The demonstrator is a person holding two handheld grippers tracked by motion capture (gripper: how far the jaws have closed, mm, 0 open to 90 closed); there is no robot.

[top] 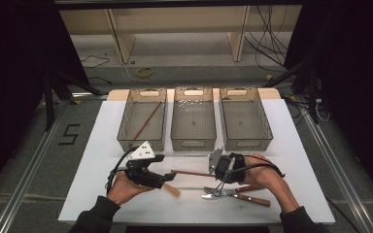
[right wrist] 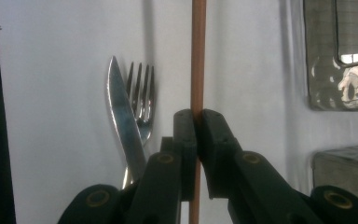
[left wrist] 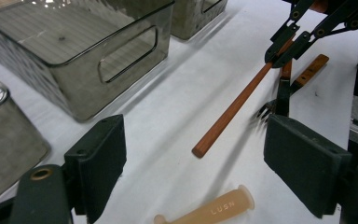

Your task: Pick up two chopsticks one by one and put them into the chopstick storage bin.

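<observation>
My right gripper (top: 213,174) is shut on a brown wooden chopstick (top: 189,172) near one end. The stick (right wrist: 197,56) runs straight out between the jaws, and its free end (left wrist: 205,147) points toward my left gripper (top: 167,178), a little above the white table. The left gripper (left wrist: 200,163) stands open, its pads (left wrist: 98,161) wide apart with nothing between them. A second chopstick (top: 145,121) lies slanted in the left bin (top: 126,131).
Three clear grey bins stand in a row at the back, with the middle bin (top: 193,141) and right bin (top: 267,131) beside the left one. A knife (right wrist: 123,126) and fork (right wrist: 142,93) with wooden handles (top: 252,198) lie under my right hand. A peach plastic handle (left wrist: 214,210) lies near the left gripper.
</observation>
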